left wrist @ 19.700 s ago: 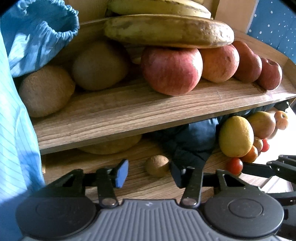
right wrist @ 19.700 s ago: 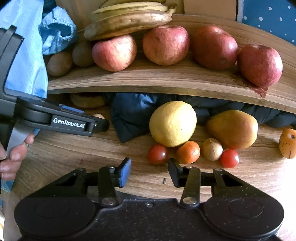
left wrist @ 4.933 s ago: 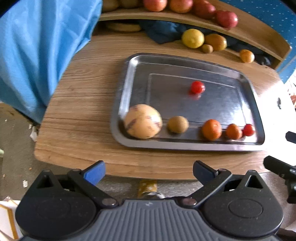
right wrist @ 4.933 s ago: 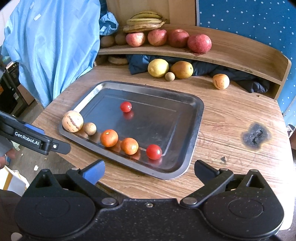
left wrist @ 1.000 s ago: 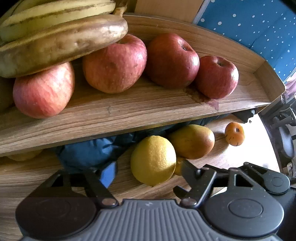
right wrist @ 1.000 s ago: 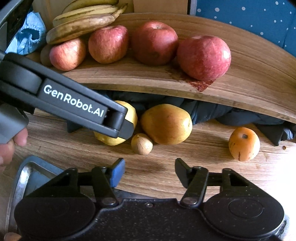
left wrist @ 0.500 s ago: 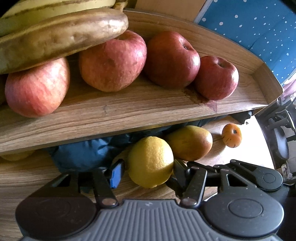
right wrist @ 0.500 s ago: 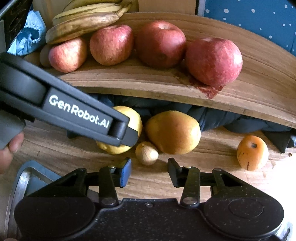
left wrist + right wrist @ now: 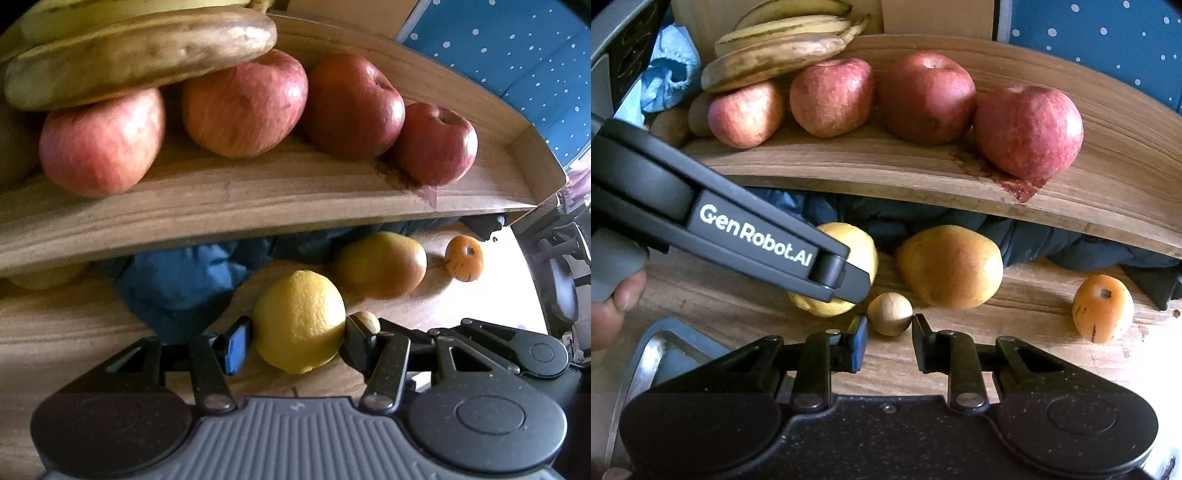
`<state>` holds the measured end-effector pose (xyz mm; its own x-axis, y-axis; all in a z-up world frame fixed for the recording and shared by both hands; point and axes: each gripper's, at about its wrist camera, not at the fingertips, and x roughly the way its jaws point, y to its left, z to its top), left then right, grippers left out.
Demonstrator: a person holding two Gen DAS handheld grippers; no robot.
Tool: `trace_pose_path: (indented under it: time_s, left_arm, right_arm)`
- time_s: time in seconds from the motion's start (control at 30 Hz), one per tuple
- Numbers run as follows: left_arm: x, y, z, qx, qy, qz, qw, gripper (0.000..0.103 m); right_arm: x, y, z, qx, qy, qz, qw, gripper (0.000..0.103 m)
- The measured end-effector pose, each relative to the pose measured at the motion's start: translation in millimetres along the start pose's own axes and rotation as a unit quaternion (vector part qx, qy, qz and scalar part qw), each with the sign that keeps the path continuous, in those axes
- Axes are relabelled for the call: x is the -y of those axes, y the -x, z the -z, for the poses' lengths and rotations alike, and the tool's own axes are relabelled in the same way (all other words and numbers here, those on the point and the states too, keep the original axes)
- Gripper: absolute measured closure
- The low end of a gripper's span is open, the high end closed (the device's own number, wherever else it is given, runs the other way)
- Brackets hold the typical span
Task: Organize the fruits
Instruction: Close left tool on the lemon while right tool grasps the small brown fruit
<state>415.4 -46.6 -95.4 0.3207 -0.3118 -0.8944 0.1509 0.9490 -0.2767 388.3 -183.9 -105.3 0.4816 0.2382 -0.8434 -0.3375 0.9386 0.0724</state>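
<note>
A yellow lemon (image 9: pixel 299 317) lies on the wooden table under the shelf, and my left gripper (image 9: pixel 295 341) is shut on it, one pad pressing each side. In the right wrist view the lemon (image 9: pixel 860 243) is half hidden behind the left gripper's finger (image 9: pixel 757 236). A small round brown fruit (image 9: pixel 890 314) sits just right of the lemon, and my right gripper (image 9: pixel 890 334) is shut on it at the fingertips. In the left wrist view that brown fruit (image 9: pixel 367 319) peeks out behind the right-hand pad.
A yellow-orange pear-like fruit (image 9: pixel 951 267) lies behind the brown one, with an orange speckled fruit (image 9: pixel 1102 308) to the right. The curved wooden shelf (image 9: pixel 886 173) overhead carries red apples (image 9: pixel 927 98) and bananas (image 9: pixel 783 40). A dark blue cloth (image 9: pixel 177 280) lies beneath it. A metal tray corner (image 9: pixel 646 354) shows at the lower left.
Left jaws closed from either side onto the lemon. Right jaws narrowed from wide apart until they gripped the small brown fruit. Both grippers stayed roughly in place.
</note>
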Motion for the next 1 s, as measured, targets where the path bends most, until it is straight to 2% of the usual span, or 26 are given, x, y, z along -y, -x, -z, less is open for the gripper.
trace_pose_path:
  time_s: [0.33,0.5,1.0]
  left_arm:
    - [-0.2,9.5,17.0,-0.003,0.010,-0.009,0.9999,0.044]
    - [-0.3,10.5,19.4,-0.002,0.014,-0.015,0.9998,0.044]
    - [2.2,26.2,29.9,0.010,0.020,-0.022,0.9995,0.044]
  right_arm:
    - [1.7,10.8,14.2,-0.003,0.001,-0.004,1.000,0.076]
    - [0.5,7.5,14.6,-0.008,0.007,-0.002,1.000,0.070]
    - [3.3,13.8,20.4,0.000,0.007,0.001,1.000,0.072]
